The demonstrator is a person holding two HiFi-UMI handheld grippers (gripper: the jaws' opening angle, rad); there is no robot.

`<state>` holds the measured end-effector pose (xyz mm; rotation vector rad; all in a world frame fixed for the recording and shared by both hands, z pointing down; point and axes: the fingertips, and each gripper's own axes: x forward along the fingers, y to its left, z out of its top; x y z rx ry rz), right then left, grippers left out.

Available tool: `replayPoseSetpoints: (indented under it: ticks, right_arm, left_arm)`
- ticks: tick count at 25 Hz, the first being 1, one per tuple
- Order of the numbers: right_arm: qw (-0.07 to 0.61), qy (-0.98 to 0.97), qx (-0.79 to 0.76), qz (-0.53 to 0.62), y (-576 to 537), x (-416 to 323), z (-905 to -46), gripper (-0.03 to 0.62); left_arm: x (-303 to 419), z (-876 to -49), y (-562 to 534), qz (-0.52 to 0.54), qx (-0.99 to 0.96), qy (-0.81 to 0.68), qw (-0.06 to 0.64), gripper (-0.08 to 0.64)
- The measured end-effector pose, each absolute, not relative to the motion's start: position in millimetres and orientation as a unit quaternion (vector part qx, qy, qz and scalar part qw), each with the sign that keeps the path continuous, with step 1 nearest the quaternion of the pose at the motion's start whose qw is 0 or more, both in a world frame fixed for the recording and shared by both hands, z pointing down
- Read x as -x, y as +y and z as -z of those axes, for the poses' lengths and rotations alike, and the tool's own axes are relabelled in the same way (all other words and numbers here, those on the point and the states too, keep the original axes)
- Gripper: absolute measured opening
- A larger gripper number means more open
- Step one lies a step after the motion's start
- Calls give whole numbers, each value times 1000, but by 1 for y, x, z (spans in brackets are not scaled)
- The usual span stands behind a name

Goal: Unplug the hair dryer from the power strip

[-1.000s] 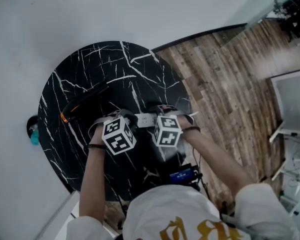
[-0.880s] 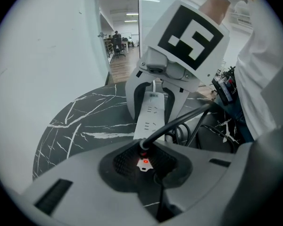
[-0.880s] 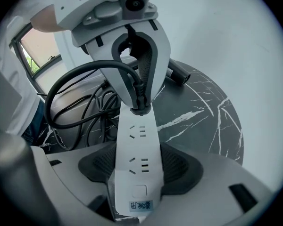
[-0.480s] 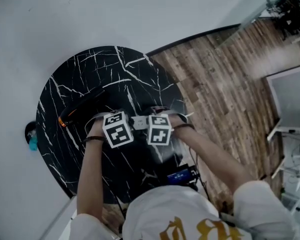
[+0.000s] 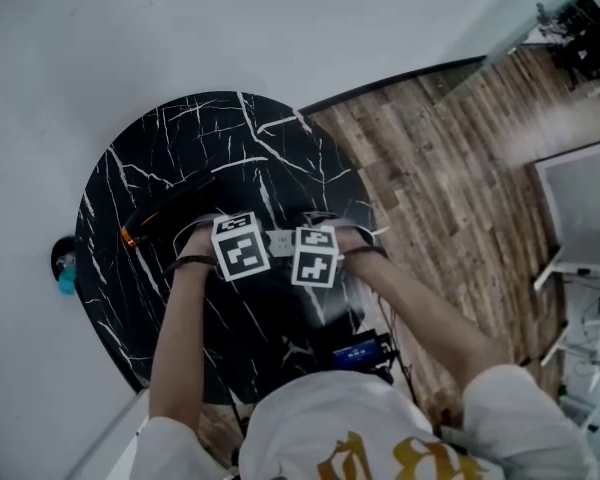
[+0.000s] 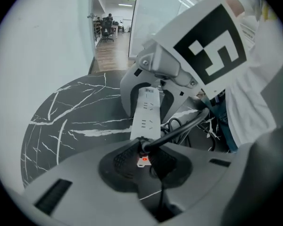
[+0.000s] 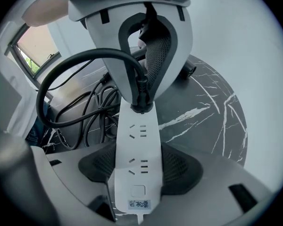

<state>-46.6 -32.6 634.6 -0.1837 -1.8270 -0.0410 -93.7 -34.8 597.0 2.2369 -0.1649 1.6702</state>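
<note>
Left gripper (image 6: 144, 158) jaws are closed down on the black plug (image 6: 142, 146), which sits seated in the end socket of the white power strip (image 7: 134, 140). Right gripper (image 7: 137, 173) jaws clamp the strip's switch end, pads on both long edges. Strip runs between the two grippers, over the black marble table (image 5: 180, 138).
</note>
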Motion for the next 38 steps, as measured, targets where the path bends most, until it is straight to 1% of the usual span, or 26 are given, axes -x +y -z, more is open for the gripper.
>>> replayPoseSetpoints:
  ticks: [5,6,10,12,15,16,20,21,25,26,30,32,36,38]
  right_arm:
    - [606,-791,76,19,-34,47,-634,267]
    - [608,-790,77,21,-33,47,-634,268]
    - [615,-784,81,25,-32,47,-635,267]
    - [613,-786,79,19,-33,47,-635,267]
    - [612,-788,74,17,-33,48,-635,267]
    - [613,-786,76,20,-33,48,-635,268]
    - [621,-778,84,30,-33,47,-635,267]
    - [621,-779,83,28,-33,47,-635,267]
    - [618,-782,78,21,-33,46,-635,267]
    - [619,-781,79,22,-33,46,-634,267]
    - [622,-778,81,28,-34,47,-634,267]
    - [622,-779,77,22,-34,46,-634,267]
    - [619,-781,77,22,-33,48,-635,267]
    - [620,-780,79,26,-34,48,-634,267]
  left_arm:
    - [94,-597,-34,-611,-777,-99,116,49]
    - [95,-597,-33,-611,-776,-100,119,49]
    - [94,-596,-33,-590,-785,-68,179,52]
    - [94,-595,-35,-592,-785,-73,168,54]
    - [95,-597,-35,-609,-777,-100,124,49]
    - [96,-598,-34,-610,-776,-103,124,49]
    - [95,-596,-33,-590,-784,-65,182,54]
    - [95,-595,-33,-591,-784,-64,181,55]
    - [94,-596,-34,-615,-775,-96,107,48]
    - [94,-597,-33,-614,-776,-102,104,48]
    - [95,-593,-39,-584,-790,-84,168,51]
    - [93,-589,-42,-581,-793,-82,164,54]
    - [96,-595,-33,-615,-772,-112,118,48]
    - [97,-597,-34,-610,-774,-109,133,48]
